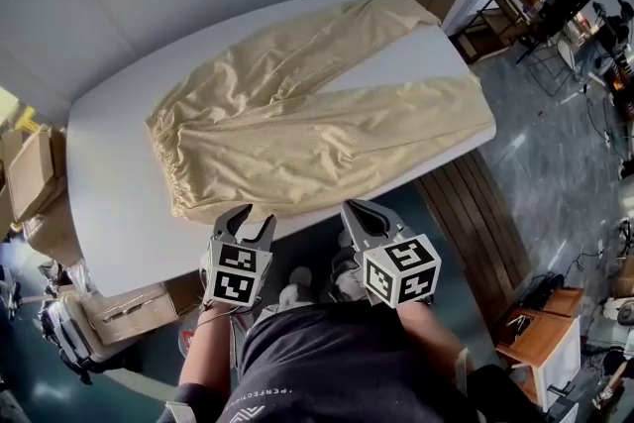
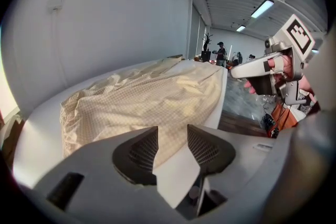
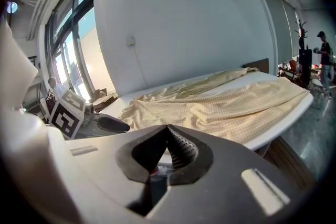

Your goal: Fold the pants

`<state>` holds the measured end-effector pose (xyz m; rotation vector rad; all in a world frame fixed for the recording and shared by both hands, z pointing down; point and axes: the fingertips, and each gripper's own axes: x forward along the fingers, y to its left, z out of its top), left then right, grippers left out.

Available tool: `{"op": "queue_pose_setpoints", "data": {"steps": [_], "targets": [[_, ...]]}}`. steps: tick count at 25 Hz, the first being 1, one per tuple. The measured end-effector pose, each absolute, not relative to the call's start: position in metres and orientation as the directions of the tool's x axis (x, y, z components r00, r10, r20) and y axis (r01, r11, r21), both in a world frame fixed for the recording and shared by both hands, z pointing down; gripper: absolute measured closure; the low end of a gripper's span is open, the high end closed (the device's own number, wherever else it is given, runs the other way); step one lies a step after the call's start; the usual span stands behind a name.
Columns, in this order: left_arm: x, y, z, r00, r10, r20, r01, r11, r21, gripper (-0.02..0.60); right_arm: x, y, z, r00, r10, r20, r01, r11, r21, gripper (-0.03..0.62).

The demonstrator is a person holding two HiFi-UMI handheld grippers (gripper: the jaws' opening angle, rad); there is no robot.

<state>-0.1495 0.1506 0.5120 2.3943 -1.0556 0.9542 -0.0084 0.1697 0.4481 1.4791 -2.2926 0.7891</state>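
The left hand-held gripper (image 2: 172, 129) hides part of the pants (image 2: 157, 92) in its own view; distant people (image 2: 220, 53) are indistinct.

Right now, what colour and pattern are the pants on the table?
Pale yellow pants with a fine grid check, clearest in the left gripper view.

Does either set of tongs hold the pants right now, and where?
Nothing is held: left tongs open beside the pants, right tongs shut and empty.

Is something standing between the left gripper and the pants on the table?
Nothing visible does. The open left gripper hangs at the near edge of the table; only bare tabletop separates it from the pants.
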Motion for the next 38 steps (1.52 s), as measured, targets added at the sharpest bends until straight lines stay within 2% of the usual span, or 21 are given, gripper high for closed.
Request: {"op": "queue_pose_setpoints", "data": {"steps": [8,16,19,25,33,38], "targets": [[-0.125,0.136,0.532,0.46,-0.462,0.758,-0.751,-0.658,0.055,0.38,0.015,0.136,0.449,-0.463,-0.707,0.535,-0.886,0.351,-0.303,0.597],[-0.125,0.133,0.537,0.415,-0.45,0.791,-0.786,-0.615,0.062,0.392,0.044,0.113,0.45,-0.476,-0.695,0.54,-0.878,0.344,-0.332,0.597],[-0.124,0.132,0.537,0.389,-0.446,0.806,-0.788,-0.614,0.041,0.429,0.054,0.111,0.454,-0.476,-0.69,0.546,-0.878,0.341,-0.336,0.597],[-0.123,0.123,0.532,0.311,-0.467,0.828,-0.782,-0.62,-0.056,0.561,0.08,0.107,0.461,-0.454,-0.694,0.559,-0.889,0.309,-0.339,0.597],[-0.125,0.107,0.531,0.256,-0.478,0.84,-0.794,-0.6,-0.099,0.566,0.116,0.095,0.469,-0.4,-0.713,0.576,-0.913,0.258,-0.315,0.597],[-0.119,0.094,0.519,0.22,-0.495,0.841,-0.81,-0.572,-0.125,0.566,0.162,0.091,0.469,-0.337,-0.733,0.591,-0.932,0.169,-0.322,0.595]]}}
